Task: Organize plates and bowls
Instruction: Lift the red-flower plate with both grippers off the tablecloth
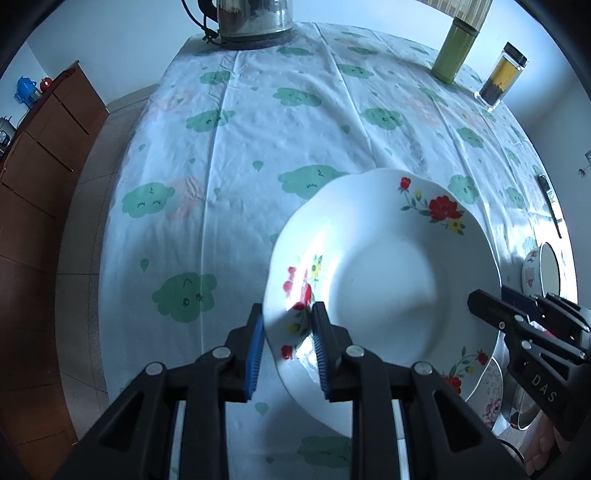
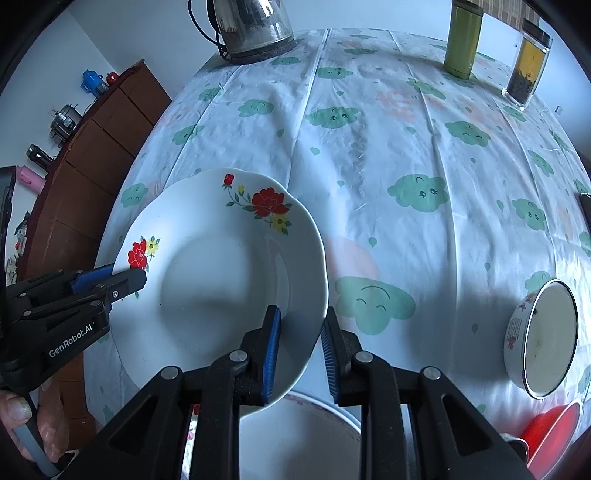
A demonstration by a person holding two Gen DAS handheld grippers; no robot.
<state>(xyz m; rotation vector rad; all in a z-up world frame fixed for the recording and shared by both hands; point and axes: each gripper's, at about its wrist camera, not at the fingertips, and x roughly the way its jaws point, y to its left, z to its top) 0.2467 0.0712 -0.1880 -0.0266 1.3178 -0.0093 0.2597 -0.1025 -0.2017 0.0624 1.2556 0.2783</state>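
A white deep plate with red flowers [image 1: 388, 280] is held above the table, tilted; it also shows in the right wrist view [image 2: 207, 280]. My left gripper [image 1: 288, 347] straddles its left rim with jaws a little apart, and my right gripper [image 2: 299, 350] straddles its right rim the same way. The left gripper shows in the right wrist view [image 2: 110, 280], the right gripper in the left wrist view [image 1: 495, 310]. A flowered bowl [image 2: 543, 332] lies on its side at the right. A white bowl [image 2: 295, 424] sits just below the plate.
The table has a white cloth with green clouds [image 1: 258, 147]. At the far edge stand a kettle [image 1: 255, 18], a green flask [image 1: 456, 51] and a jar of tea [image 1: 502, 74]. A red bowl [image 2: 550, 432] sits at the near right. A brown cabinet [image 1: 44, 147] stands left.
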